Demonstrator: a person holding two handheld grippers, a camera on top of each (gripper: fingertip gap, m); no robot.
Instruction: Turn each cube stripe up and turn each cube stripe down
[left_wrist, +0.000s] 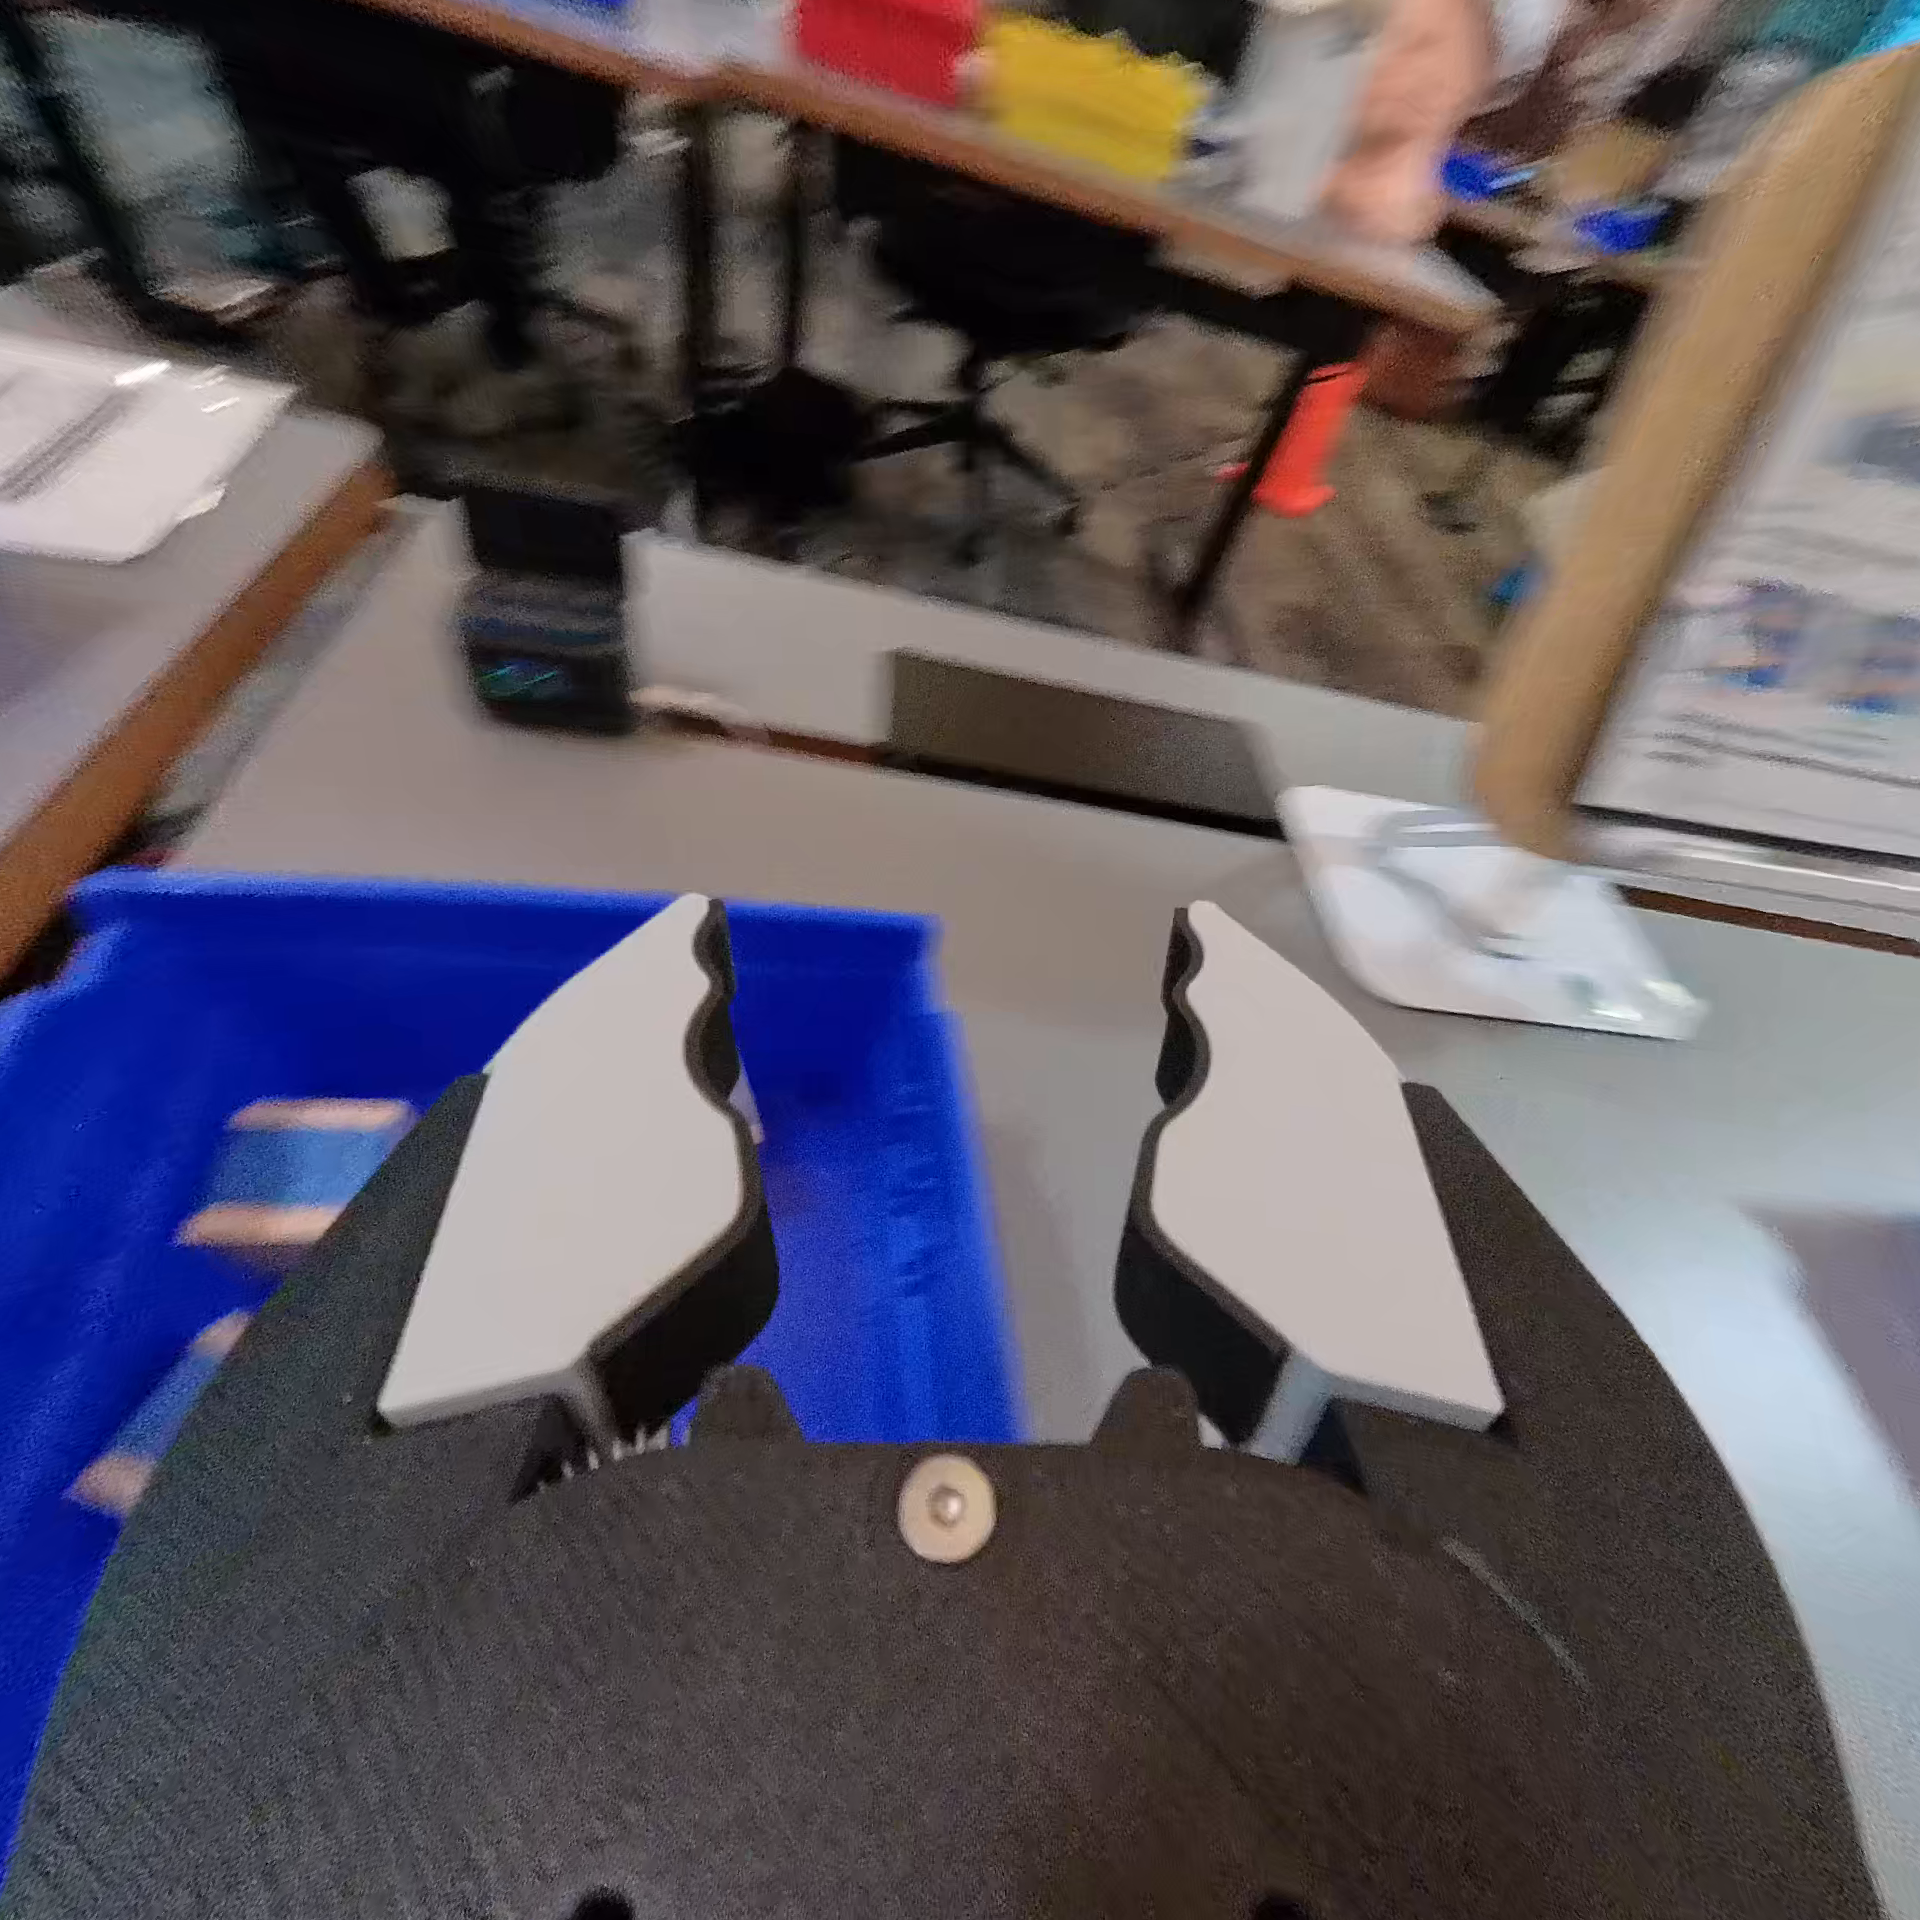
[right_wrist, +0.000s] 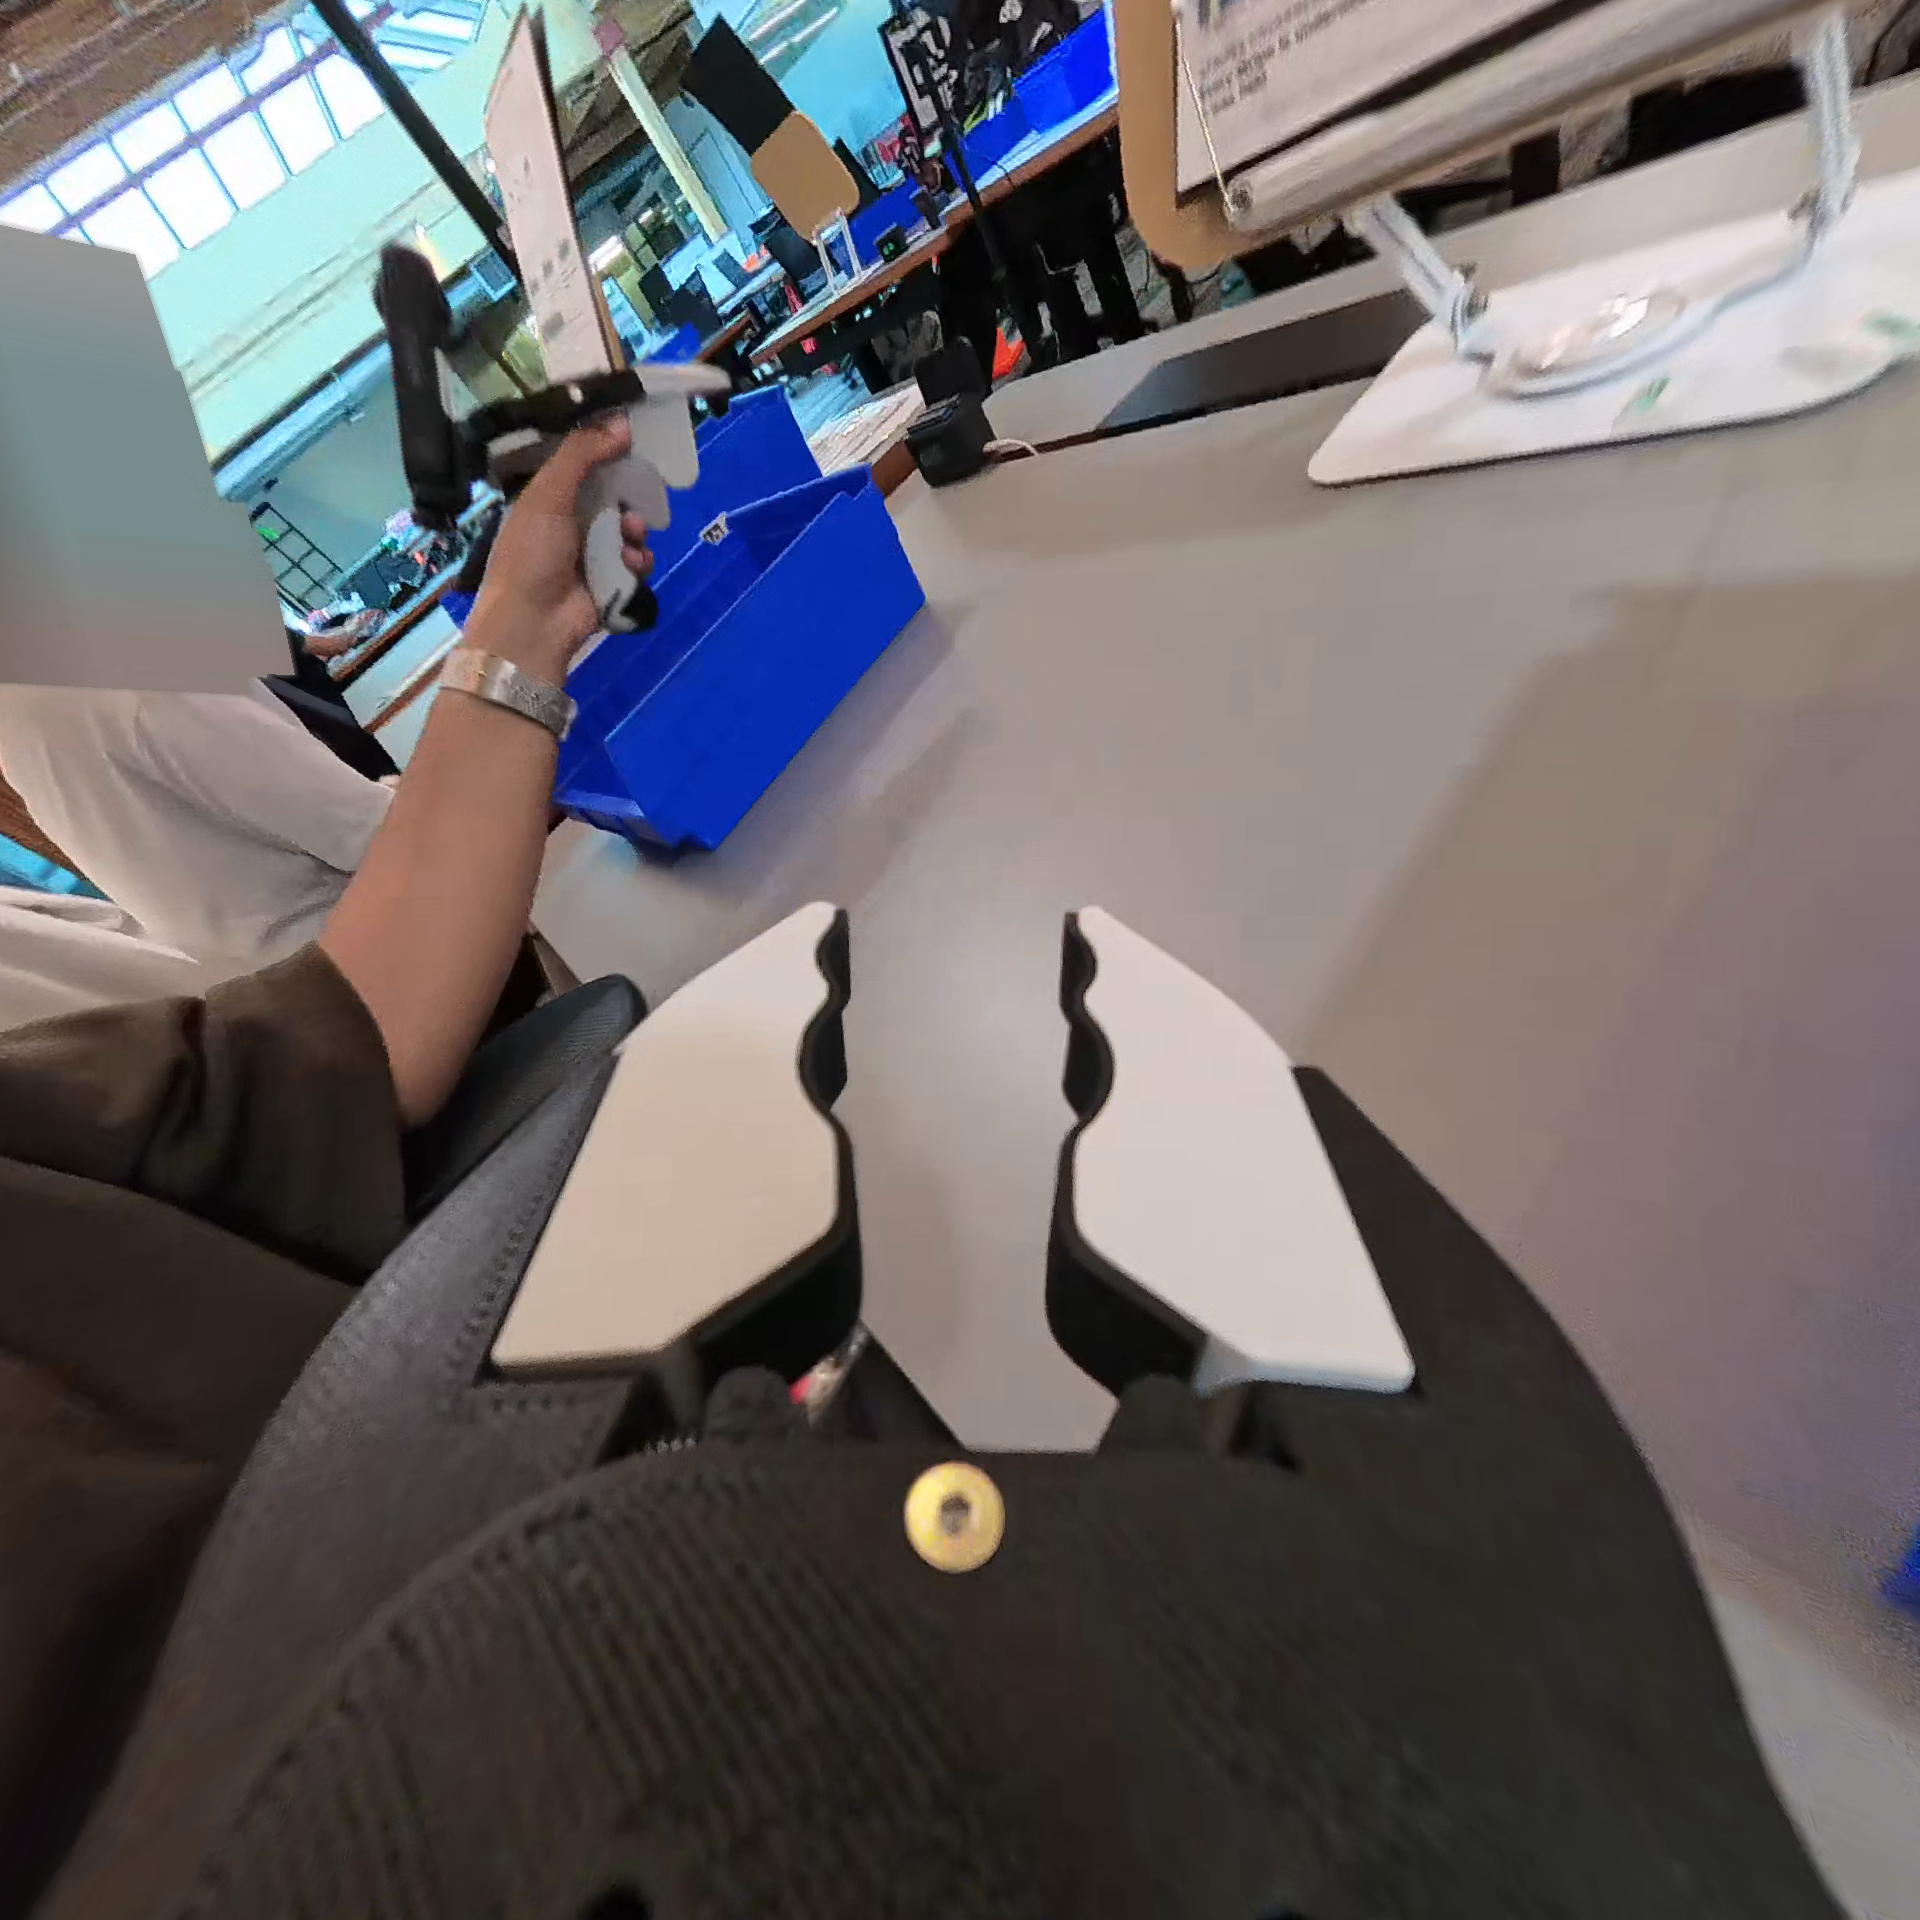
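- The left claw (left_wrist: 951, 920) is spread wide with nothing between its fingers; it is raised above the near end of the blue bin (left_wrist: 894, 1226), its left finger over the bin's inside and its right finger over the grey surface (left_wrist: 1091, 831) beside it.
- The right claw (right_wrist: 956, 925) is about half open and also empty, hanging low over bare surface, well apart from the bin.
- In the right wrist view the person's left hand (right_wrist: 551, 561) holds the left claw's handle up over the bin, which sits at the left part of the surface.
- The cubes (left_wrist: 286, 1174) show only in the left wrist view, as blurred blue blocks with pale tan bands lying inside the bin at its left side. The picture is too smeared to count them or to tell which way each stripe faces.
- No cube is out on the surface, so my judgement is that the task is at its very start: fetching a cube comes first.
- The next move likely calls for the left claw to tip down into the bin, settle its fingers either side of one cube and close; the right claw could then help with the turning.
- A white stand base (left_wrist: 1475, 925) rests on the surface beyond the bin, clear of the work.
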